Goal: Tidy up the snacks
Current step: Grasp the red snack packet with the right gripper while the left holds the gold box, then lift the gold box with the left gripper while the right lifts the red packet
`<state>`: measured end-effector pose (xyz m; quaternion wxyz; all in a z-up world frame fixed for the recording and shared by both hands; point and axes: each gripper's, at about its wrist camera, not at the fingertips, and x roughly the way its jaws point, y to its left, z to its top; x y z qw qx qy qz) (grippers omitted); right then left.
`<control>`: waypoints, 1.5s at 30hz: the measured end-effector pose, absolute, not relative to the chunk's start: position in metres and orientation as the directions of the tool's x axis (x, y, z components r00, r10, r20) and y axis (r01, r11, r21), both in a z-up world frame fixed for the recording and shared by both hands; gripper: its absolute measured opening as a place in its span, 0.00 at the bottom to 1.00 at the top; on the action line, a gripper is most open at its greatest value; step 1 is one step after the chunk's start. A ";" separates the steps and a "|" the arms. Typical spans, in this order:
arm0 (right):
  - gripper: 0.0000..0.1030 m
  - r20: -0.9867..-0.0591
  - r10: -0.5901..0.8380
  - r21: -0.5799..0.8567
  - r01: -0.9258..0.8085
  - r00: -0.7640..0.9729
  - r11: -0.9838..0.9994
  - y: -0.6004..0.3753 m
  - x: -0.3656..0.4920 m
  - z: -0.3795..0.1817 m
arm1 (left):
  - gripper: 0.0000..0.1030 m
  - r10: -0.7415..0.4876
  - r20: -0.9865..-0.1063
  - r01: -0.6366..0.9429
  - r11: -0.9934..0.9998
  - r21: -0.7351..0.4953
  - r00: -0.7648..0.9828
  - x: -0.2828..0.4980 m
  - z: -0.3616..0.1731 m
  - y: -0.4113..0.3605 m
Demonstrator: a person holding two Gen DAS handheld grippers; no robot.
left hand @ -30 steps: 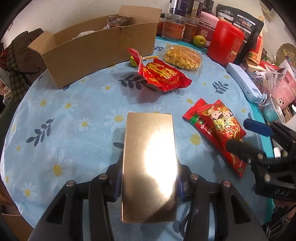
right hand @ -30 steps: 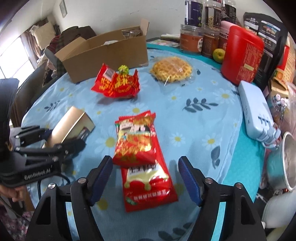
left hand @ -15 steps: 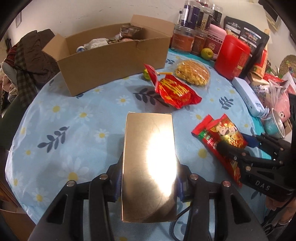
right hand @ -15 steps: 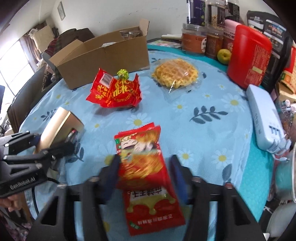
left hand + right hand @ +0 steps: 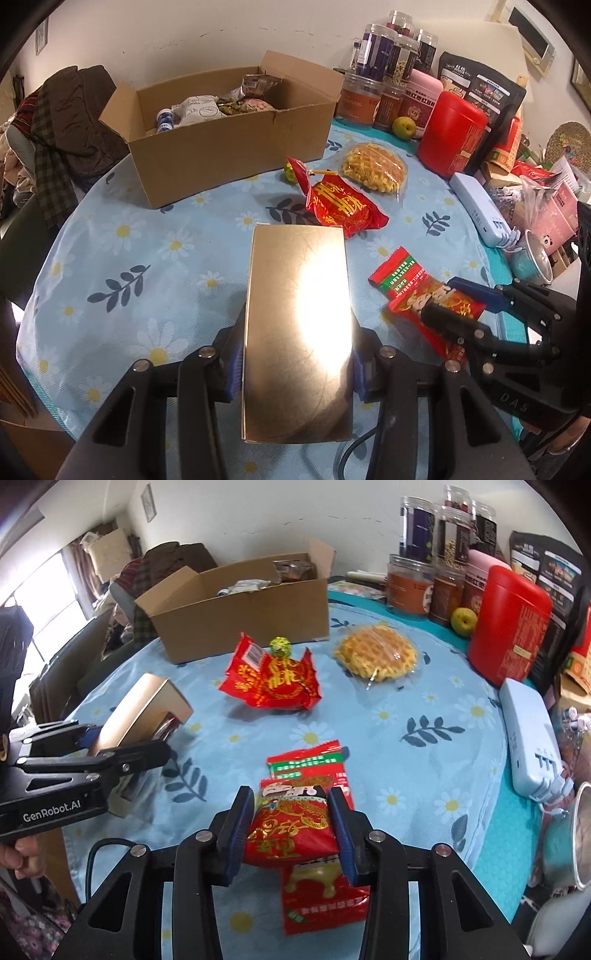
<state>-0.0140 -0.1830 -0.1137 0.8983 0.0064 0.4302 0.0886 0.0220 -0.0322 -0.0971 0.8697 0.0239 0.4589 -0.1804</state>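
Note:
My left gripper (image 5: 297,363) is shut on a shiny gold box (image 5: 297,325) and holds it above the table; it also shows in the right wrist view (image 5: 147,709). My right gripper (image 5: 291,827) is shut on a red snack packet (image 5: 291,827) lifted off a second red packet (image 5: 325,897) lying on the cloth. The open cardboard box (image 5: 229,147) with several snacks inside stands at the far side. A crumpled red bag (image 5: 341,203) and a wrapped waffle (image 5: 373,168) lie in front of it.
Jars (image 5: 369,96), a red canister (image 5: 450,136), a green apple (image 5: 402,127) and a black bag (image 5: 480,99) line the back right. A white power strip (image 5: 480,206) and a metal cup (image 5: 532,258) sit at the right edge. Clothes (image 5: 66,133) hang at left.
My right gripper has closed on the top red packet and lifted it. My left gripper has risen with the gold box, so the cardboard box's inside now shows.

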 end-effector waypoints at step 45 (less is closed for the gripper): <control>0.33 -0.795 0.061 -0.062 -0.181 0.603 0.981 -0.154 -0.023 -0.121 | 0.43 -0.316 -0.805 0.334 0.929 -0.157 0.501 0.014 -0.097 -0.019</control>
